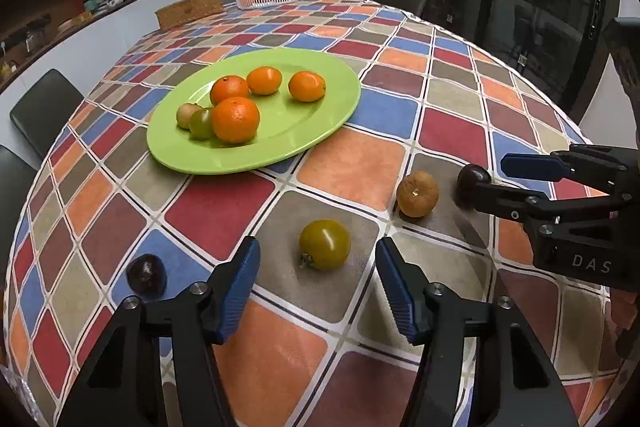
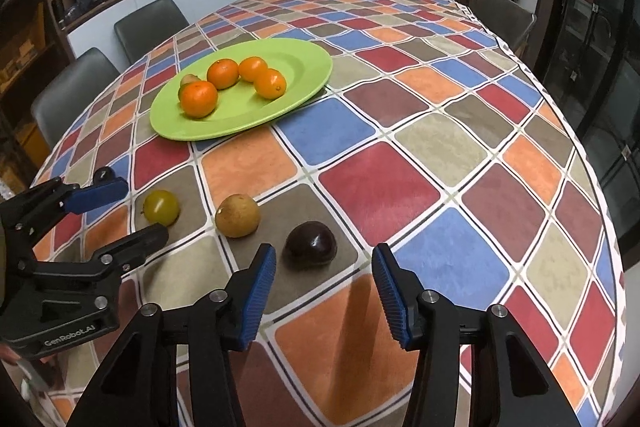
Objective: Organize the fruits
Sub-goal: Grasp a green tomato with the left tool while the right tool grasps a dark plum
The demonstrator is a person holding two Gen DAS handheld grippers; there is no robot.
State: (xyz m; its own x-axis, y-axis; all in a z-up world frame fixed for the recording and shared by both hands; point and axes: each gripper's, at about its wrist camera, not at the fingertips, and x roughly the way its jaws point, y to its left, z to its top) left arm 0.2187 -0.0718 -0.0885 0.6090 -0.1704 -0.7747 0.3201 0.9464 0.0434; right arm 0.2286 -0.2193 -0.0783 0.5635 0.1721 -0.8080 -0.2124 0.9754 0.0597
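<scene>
Left wrist view: green plate [image 1: 256,151] holds six fruits; four lie loose on the tabletop [image 1: 352,163]. Left tool [image 1: 316,287] gapes, empty, around the yellow-green fruit [image 1: 325,244].

Right wrist view: right tool [image 2: 324,287] gapes, empty, before the dark fruit [image 2: 311,240].

My left tongs [image 1: 318,287] are matte black frames with triangular cut-outs, each finger tipped by a ribbed blue pad [image 1: 240,289]. Round silver screws [image 1: 198,288] sit at the pivots. My right tongs [image 2: 324,291] are built the same way, with blue ribbed pads [image 2: 394,301] and silver screws [image 2: 428,295]. White lettering marks the black bodies: "DAS" on the right unit, "GenRobot.AI" on the left one.
</scene>
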